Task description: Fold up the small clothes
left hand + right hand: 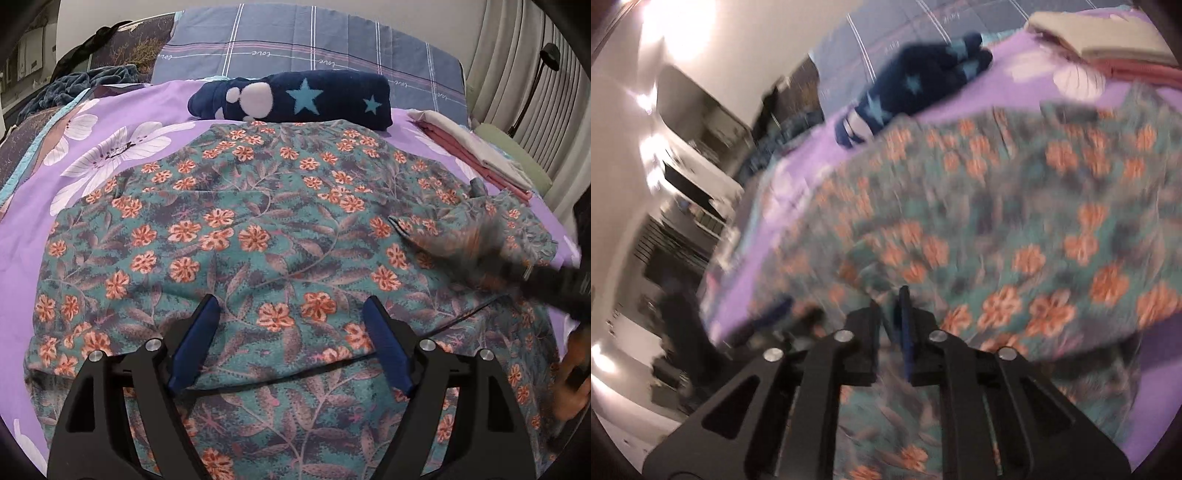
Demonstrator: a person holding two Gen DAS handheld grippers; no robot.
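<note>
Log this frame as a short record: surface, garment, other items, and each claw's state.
surface: bed with purple sheet
garment: floral cloth, spread flat, right edge lifted
other items: navy star roll beyond the cloth; folded pile at far right
left claw: open above the cloth, holding nothing
right claw: blurred, nearly shut, cloth between its jaws

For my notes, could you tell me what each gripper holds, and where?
Left gripper: open, nothing held. Right gripper: nearly closed over the floral garment; blur hides any hold.
</note>
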